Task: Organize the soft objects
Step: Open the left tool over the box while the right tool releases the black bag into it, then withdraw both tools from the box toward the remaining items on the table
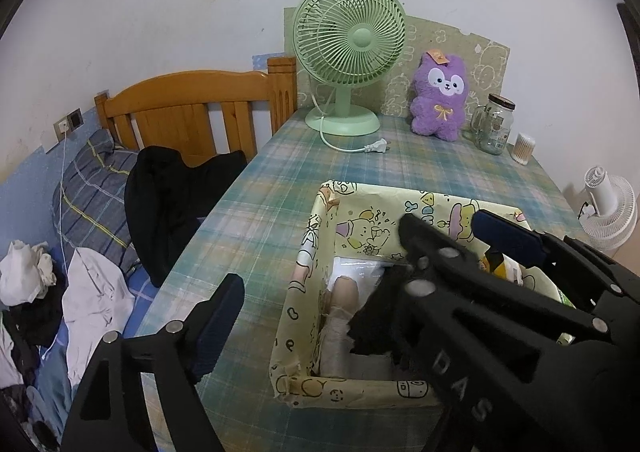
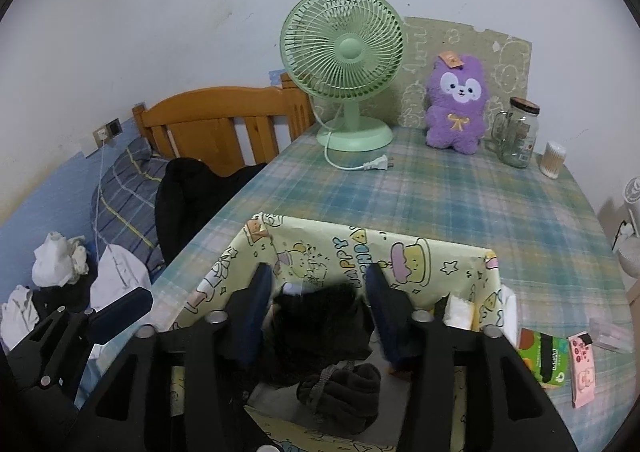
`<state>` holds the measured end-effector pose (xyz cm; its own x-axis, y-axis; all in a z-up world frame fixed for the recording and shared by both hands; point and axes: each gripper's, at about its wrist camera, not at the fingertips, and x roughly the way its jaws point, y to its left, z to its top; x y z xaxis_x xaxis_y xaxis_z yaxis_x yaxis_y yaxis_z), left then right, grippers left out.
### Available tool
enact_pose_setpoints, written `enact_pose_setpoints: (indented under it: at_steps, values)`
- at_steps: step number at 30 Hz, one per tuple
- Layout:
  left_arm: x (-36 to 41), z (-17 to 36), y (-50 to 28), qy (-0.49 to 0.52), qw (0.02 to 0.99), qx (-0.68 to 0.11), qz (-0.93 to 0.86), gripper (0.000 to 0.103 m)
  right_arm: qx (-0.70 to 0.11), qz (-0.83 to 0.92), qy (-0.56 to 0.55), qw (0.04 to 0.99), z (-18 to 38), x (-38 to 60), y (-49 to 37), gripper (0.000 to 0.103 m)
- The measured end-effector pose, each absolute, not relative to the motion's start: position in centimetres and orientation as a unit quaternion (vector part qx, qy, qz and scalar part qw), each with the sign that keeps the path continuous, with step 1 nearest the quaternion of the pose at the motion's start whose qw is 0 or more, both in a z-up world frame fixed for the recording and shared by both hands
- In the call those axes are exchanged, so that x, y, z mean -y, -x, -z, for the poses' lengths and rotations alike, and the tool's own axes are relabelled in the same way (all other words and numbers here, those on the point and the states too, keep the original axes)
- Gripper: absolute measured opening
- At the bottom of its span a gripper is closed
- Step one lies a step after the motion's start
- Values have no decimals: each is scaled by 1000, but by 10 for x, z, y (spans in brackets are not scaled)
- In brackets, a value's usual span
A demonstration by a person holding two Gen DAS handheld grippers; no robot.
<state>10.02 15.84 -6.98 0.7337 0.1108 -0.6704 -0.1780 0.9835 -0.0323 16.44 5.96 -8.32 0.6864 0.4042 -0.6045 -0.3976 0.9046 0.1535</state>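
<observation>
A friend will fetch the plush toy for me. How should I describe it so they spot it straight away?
Look at the table with the plaid cloth, along its far edge by the wall. Between the green fan and the glass jar sits the purple plush toy, the only furry thing there, with a white face and a yellow bow.

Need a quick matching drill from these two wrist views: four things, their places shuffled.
Things:
1. green desk fan
2. purple plush bunny
3. dark fuzzy cloth
4. striped blue pillow

Places:
A. inside the yellow cartoon-print box
B. on the bed by the wooden headboard
C. left of the bunny, unplugged
D. beside the clear glass jar

Pairs: 1-C, 2-D, 3-A, 4-B
</observation>
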Motion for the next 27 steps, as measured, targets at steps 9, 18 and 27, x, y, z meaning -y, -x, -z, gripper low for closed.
enact_pose_setpoints:
  at_steps: [9,18,27]
  values:
    - [-155,67,-96,41,933,-348,-87,91,-318,-210,-3,924,76,-55,-159,92]
    - [-140,56,-91,33,938,-335,-85,94,-310,-200,-11,929,67,-37,-153,93]
    - [-113,43,-83,18,945,-317,-78,94,-293,-190,-25,937,55,-7,-142,98]
